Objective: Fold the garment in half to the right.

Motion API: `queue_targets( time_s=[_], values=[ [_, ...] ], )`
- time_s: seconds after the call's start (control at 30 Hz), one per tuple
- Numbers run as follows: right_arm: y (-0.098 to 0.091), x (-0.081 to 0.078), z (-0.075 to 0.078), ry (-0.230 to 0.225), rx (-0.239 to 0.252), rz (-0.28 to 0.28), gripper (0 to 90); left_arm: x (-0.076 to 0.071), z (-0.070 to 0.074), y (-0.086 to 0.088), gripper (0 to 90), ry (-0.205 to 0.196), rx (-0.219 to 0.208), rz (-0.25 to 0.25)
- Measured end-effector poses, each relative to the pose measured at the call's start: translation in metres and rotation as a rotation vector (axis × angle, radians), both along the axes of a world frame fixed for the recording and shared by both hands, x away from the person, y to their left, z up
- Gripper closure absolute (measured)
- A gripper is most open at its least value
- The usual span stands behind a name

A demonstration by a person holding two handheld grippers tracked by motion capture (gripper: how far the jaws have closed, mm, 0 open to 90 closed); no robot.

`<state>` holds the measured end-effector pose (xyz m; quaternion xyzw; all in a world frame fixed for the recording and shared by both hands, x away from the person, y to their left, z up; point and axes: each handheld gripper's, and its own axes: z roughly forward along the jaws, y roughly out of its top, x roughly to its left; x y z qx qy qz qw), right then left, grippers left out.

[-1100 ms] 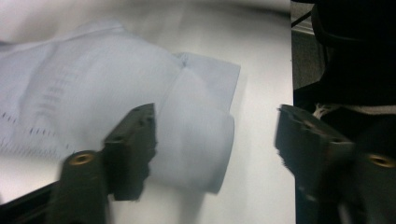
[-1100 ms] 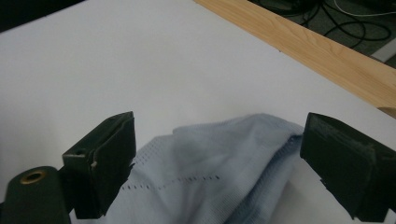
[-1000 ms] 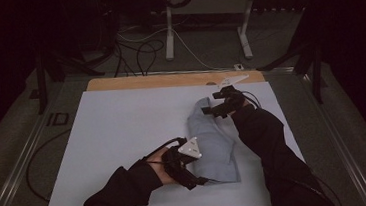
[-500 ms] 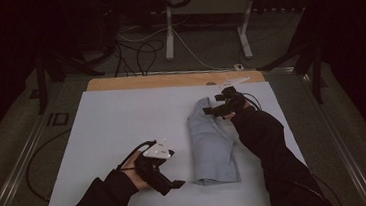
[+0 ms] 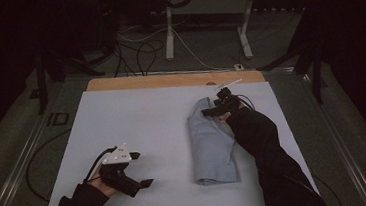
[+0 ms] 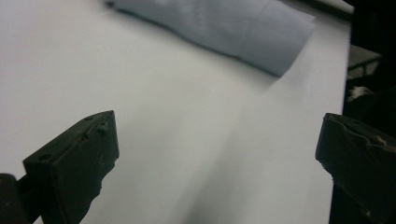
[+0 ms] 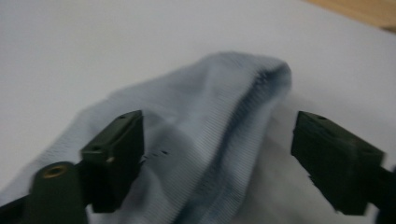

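Right tongs (image 5: 211,111) hang over the far end of the folded blue cloth (image 5: 212,143), jaws apart and just closing, fabric bunched between them but not yet pinched. The cloth lies lengthwise, away from the person, on the table (image 5: 137,117). Left tongs (image 5: 141,169) stand wide open and empty, well off to its left, so the right hand is nearer.
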<state>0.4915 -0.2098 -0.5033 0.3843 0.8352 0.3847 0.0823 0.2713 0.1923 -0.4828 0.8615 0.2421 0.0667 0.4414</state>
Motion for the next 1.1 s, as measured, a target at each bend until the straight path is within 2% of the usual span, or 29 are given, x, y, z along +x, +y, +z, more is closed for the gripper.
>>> queue_targets(
  time_s=[0.03,0.07,0.1,0.13,0.17,0.2,0.27,0.33,0.4,0.5,0.57,0.67,0.83,0.93,1.0,1.03,1.07,1.1],
  values=[
    [0.0,0.001,-0.002,0.009,-0.001,-0.006,31.1,-0.002,-0.001,0.007,0.7,-0.012,-0.004,0.024],
    [0.0,0.001,-0.004,0.022,-0.001,-0.004,37.1,-0.004,-0.001,0.012,0.8,-0.023,-0.014,0.042],
    [0.001,0.001,-0.005,0.025,-0.022,0.009,52.5,-0.006,-0.002,0.017,0.8,-0.029,-0.027,0.053],
    [0.001,0.001,-0.005,0.025,-0.022,0.009,52.5,-0.007,-0.003,0.022,0.8,-0.037,-0.041,0.063],
    [0.002,0.0,-0.006,0.015,-0.047,0.022,61.7,-0.009,-0.004,0.026,0.8,-0.047,-0.05,0.077],
    [0.005,-0.002,-0.004,0.002,-0.063,0.027,79.9,-0.011,-0.006,0.032,0.8,-0.056,-0.052,0.099],
    [0.007,-0.002,-0.001,-0.02,-0.055,0.04,84.1,-0.012,-0.01,0.036,0.7,-0.052,-0.05,0.108],
    [0.009,-0.001,0.004,-0.031,-0.041,0.048,84.5,-0.012,-0.014,0.038,0.7,-0.043,-0.053,0.116],
    [0.01,0.002,0.006,-0.021,-0.022,0.045,84.5,-0.013,-0.018,0.04,0.7,-0.039,-0.053,0.114],
    [0.01,0.006,0.002,-0.009,-0.077,0.027,84.4,-0.013,-0.021,0.041,0.7,-0.031,-0.057,0.116],
    [0.008,0.009,-0.002,0.005,-0.093,0.006,84.2,-0.013,-0.023,0.041,0.7,-0.032,-0.056,0.115],
    [0.006,0.012,-0.01,0.024,-0.102,-0.019,83.5,-0.013,-0.024,0.043,0.7,-0.028,-0.056,0.115],
    [0.008,0.014,-0.016,0.043,-0.11,-0.024,81.5,-0.012,-0.024,0.045,0.7,-0.031,-0.056,0.119],
    [0.008,0.015,-0.015,0.034,-0.132,-0.02,74.1,-0.012,-0.023,0.046,0.7,-0.036,-0.056,0.124],
    [0.01,0.015,-0.013,0.028,-0.142,-0.018,64.7,-0.013,-0.023,0.047,0.7,-0.037,-0.06,0.126],
    [0.01,0.015,-0.013,0.028,-0.142,-0.018,64.7,-0.013,-0.023,0.047,0.7,-0.037,-0.06,0.126],
    [0.01,0.014,-0.011,0.01,-0.151,-0.014,53.2,-0.013,-0.023,0.047,0.7,-0.04,-0.064,0.123],
    [0.01,0.013,-0.009,0.011,-0.131,-0.017,47.8,-0.013,-0.023,0.047,0.7,-0.04,-0.064,0.123]
  ],
)
